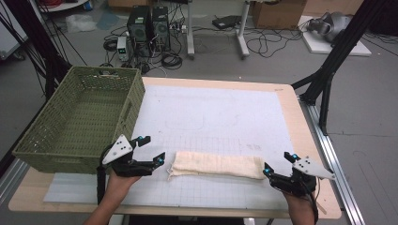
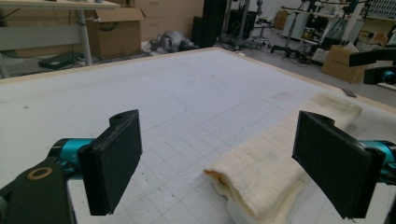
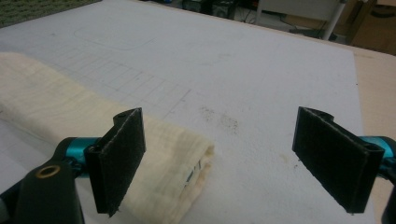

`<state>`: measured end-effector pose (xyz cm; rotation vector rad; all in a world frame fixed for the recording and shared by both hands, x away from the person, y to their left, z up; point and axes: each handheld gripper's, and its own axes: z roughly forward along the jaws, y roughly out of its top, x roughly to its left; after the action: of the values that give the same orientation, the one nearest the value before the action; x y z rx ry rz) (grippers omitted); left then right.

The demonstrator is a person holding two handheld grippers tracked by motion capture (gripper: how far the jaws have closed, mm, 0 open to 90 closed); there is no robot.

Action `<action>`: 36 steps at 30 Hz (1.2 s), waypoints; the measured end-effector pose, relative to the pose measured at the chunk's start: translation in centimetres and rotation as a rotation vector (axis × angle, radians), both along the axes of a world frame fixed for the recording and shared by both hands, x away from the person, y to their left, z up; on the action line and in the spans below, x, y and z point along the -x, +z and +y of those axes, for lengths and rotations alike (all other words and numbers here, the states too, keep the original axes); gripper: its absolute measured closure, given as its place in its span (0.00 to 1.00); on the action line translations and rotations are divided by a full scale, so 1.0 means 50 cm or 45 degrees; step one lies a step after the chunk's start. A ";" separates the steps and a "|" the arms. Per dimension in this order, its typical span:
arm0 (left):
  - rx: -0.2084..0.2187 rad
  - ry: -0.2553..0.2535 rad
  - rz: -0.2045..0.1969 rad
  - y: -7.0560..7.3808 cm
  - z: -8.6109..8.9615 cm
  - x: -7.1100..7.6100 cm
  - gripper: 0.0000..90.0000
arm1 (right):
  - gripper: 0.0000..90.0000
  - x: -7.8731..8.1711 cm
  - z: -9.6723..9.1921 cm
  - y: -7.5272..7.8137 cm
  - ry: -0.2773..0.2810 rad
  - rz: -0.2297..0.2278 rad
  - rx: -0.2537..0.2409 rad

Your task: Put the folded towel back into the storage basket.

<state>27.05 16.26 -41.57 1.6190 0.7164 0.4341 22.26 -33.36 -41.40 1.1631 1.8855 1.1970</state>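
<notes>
A cream cloth [image 1: 217, 165], folded into a long strip, lies across the near part of the white gridded mat [image 1: 211, 117]. My left gripper [image 1: 152, 149] stands open just off the cloth's left end, nothing between its pads. In the left gripper view the cloth's folded end [image 2: 261, 172] lies on the mat ahead of the jaws, toward the right one. My right gripper [image 1: 278, 164] is open at the cloth's right end. In the right gripper view the cloth end [image 3: 173, 154] reaches in behind the left pad [image 3: 119, 158], and the gap between the jaws holds bare mat.
A green woven basket [image 1: 80, 117] stands on the table's left side, close beside my left hand. The wooden table edge [image 1: 309, 140] runs along the right. Black frame legs [image 1: 328, 70], computers and cables are on the floor beyond.
</notes>
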 end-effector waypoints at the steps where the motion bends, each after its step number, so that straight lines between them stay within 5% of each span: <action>1: 0.001 0.000 0.002 0.000 -0.001 0.000 0.18 | 0.18 -0.001 0.000 -0.001 0.003 0.002 0.010; 36: -0.017 -0.050 0.035 0.020 -0.014 0.011 0.18 | 0.18 -0.009 0.004 -0.003 0.006 0.007 0.007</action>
<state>26.49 15.56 -40.57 1.6514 0.7029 0.3894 22.71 -33.14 -41.56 1.1608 1.8952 1.1920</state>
